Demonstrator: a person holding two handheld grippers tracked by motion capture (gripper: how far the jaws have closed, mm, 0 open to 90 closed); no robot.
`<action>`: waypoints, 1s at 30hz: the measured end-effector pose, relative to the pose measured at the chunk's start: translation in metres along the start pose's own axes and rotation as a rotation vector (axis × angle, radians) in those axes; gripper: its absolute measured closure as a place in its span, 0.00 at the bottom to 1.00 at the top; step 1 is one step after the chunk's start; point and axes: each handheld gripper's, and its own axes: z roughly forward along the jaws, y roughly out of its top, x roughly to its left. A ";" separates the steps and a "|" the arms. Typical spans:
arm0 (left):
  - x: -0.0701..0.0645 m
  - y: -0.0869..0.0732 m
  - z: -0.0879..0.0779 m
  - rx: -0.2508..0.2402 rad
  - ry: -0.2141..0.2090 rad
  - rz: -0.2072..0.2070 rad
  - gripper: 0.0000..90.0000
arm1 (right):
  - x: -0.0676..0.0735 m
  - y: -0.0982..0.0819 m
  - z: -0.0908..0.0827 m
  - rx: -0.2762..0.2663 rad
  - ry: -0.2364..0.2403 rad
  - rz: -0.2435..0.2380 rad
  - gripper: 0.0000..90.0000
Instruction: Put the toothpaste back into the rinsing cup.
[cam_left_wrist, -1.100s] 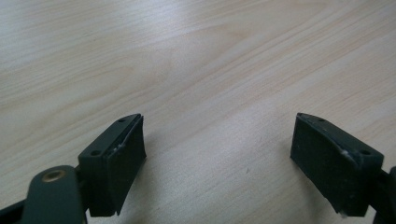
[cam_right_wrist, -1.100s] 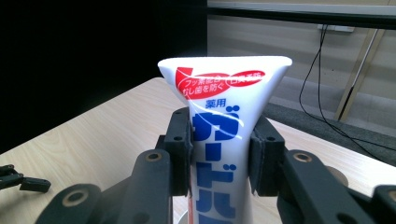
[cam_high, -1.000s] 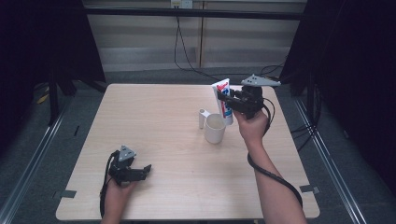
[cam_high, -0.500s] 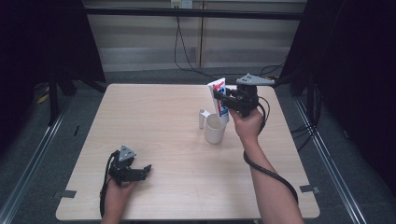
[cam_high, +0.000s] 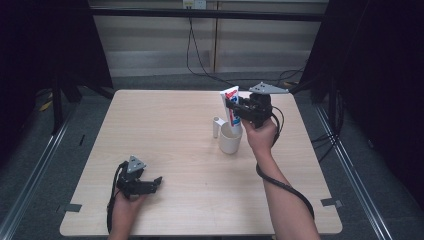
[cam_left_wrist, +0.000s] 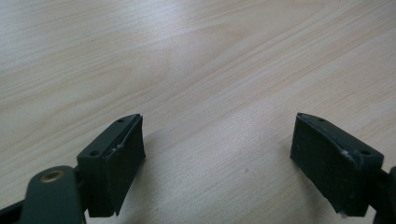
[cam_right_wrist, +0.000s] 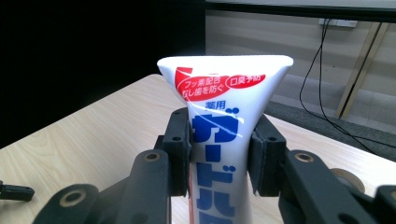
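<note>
- Pale wooden tabletop (cam_high: 165, 130) is filling the middle of a dim room, with dark curtains hanging at both sides and cables trailing along the far wall.
- Nearest, at about seven o'clock on the table, the left gripper (cam_high: 156, 181) is resting low over bare wood, its jaws spread wide with nothing between them.
- Farther off, at about one o'clock, the right gripper (cam_high: 231, 107) is clenching its jaws on one white toothpaste tube with red and blue print (cam_right_wrist: 223, 135).
- That tube is standing nearly upright, crimped end at twelve o'clock, long axis pointing down at six o'clock toward one cream ceramic mug (cam_high: 230, 141) directly beneath.
- One small white cap-like piece (cam_high: 216, 127) is standing just beside the mug at nine o'clock.
- Judging by this, the right hand is the nearer one for lowering the tube into the mug.
</note>
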 end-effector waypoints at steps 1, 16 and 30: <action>0.000 0.000 0.000 -0.002 0.002 0.002 0.19 | 0.000 -0.001 0.000 0.002 -0.002 0.002 0.72; -0.001 0.000 0.000 -0.003 0.005 0.001 0.19 | -0.001 -0.015 0.008 0.019 -0.009 0.013 0.71; -0.001 0.000 0.000 -0.002 0.006 0.004 0.19 | -0.004 -0.034 0.004 0.043 -0.021 0.014 0.71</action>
